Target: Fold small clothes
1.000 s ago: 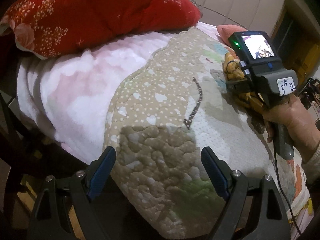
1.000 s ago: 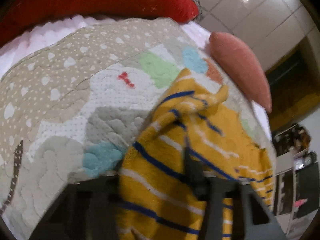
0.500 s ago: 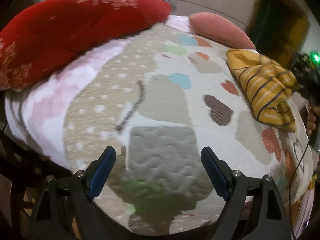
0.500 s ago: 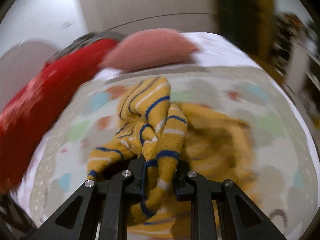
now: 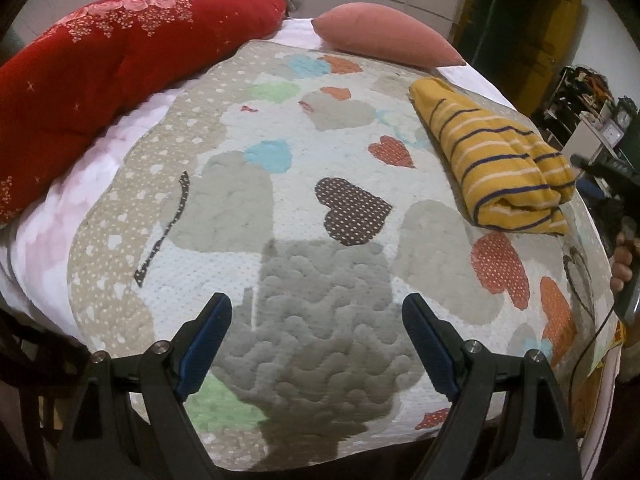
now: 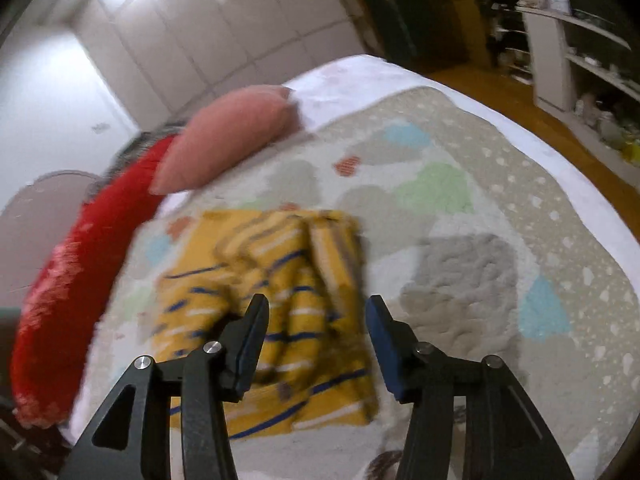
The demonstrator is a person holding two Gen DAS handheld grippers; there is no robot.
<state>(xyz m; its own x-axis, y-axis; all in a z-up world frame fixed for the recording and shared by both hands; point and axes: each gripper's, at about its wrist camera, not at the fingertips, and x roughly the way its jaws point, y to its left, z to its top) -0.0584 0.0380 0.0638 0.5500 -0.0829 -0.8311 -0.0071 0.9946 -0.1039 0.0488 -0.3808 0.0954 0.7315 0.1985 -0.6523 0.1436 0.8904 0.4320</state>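
On the heart-patterned quilt (image 5: 320,184), out toward 2 o'clock in the left wrist view, the yellow striped sweater (image 5: 500,160) is lying folded into a chunky bundle, just short of the pink pillow (image 5: 384,34) at 12. The red floral blanket (image 5: 112,64) is bunching along the 10 o'clock side. The left gripper (image 5: 316,320) is hanging over bare quilt at 6 o'clock with its jaws spread wide, nothing between them. In the right wrist view the right gripper (image 6: 316,320) is sitting just above the sweater (image 6: 264,300); its jaws have just been opening and aren't pinching the fabric now. That view is pretty blurry. A hand (image 5: 622,264) is showing at 3 o'clock.
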